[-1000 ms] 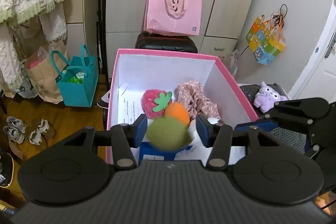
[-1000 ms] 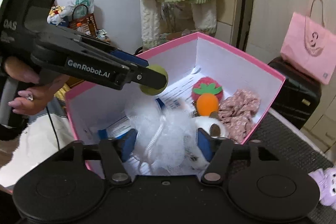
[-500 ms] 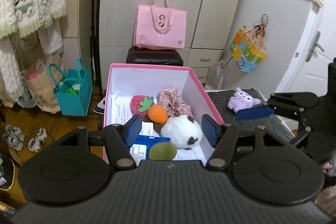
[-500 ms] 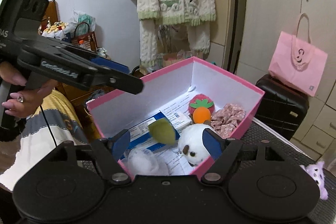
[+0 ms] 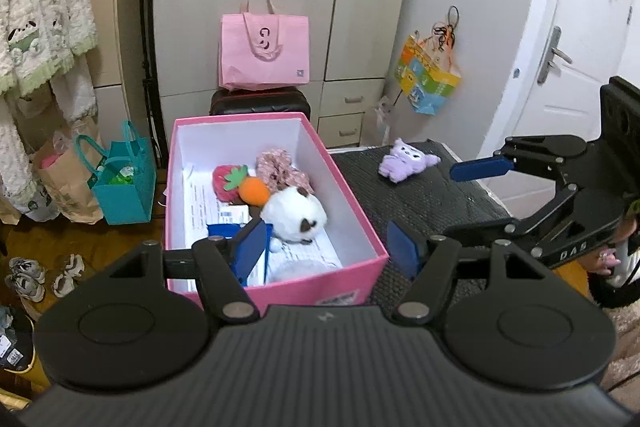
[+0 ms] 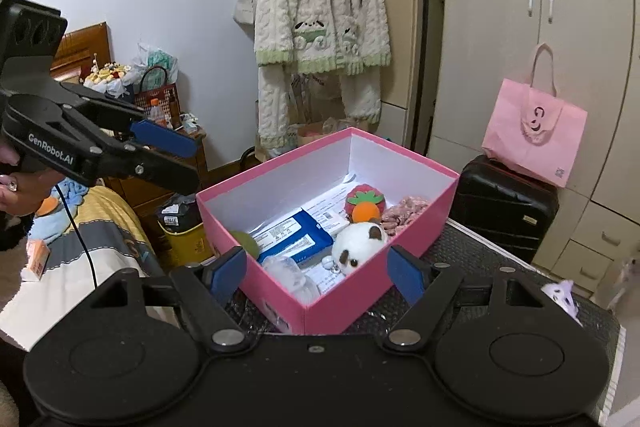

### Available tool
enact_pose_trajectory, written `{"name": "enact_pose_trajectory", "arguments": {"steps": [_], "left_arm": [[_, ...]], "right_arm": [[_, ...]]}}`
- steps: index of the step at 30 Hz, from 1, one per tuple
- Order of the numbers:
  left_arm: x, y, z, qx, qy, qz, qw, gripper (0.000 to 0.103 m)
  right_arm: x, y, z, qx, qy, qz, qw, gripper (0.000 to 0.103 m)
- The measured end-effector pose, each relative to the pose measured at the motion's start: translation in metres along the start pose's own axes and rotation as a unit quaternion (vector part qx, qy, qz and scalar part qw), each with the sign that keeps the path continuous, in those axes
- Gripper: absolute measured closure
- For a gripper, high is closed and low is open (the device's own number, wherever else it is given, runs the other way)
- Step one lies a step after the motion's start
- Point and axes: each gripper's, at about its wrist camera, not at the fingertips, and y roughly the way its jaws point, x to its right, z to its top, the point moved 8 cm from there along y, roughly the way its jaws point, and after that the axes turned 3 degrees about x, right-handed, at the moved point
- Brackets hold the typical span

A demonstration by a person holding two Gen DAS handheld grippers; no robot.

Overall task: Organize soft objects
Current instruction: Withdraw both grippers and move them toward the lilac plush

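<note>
While both grippers hang back from the pink box (image 6: 362, 301), everything soft sits inside it. Going left to right in the right wrist view: green ball (image 6: 245, 242) in the near-left corner, white puff (image 6: 289, 270) by the front wall, panda plush (image 6: 359, 244), carrot (image 6: 365, 213) and pink scrunchie (image 6: 404, 213) toward the back. Left gripper (image 5: 326, 249) has just been spreading its jaws, nothing between them. Right gripper (image 6: 316, 274) is also wide apart and empty, just been opening too. Purple plush (image 5: 406, 159) lies out on the black mat (image 5: 440, 199), right of the box.
</note>
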Motion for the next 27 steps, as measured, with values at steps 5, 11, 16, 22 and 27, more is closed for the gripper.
{"name": "enact_pose_trajectory", "arguments": {"steps": [5,11,16,22,27], "left_arm": [[0.025,-0.003,-0.007,-0.003,0.019,-0.014,0.9997,0.035],[0.067,0.007,-0.012,0.000,0.057,-0.035,0.9978,0.031],[0.102,0.028,-0.013,-0.001,0.078,-0.080,0.9937,0.024],[0.132,0.062,-0.005,0.002,0.070,-0.111,0.9914,0.017],[0.143,0.093,0.003,0.025,0.057,-0.109,0.9921,0.013]], "right_arm": [[0.004,-0.019,-0.016,0.001,0.003,-0.009,1.000,0.021],[0.018,-0.041,-0.036,0.010,0.010,-0.023,1.000,0.018],[0.044,-0.047,-0.051,0.016,0.026,-0.053,0.998,0.014],[0.076,-0.051,-0.068,0.050,0.033,-0.078,0.995,0.014],[0.096,-0.054,-0.080,0.086,-0.030,-0.097,0.991,0.014]]}}
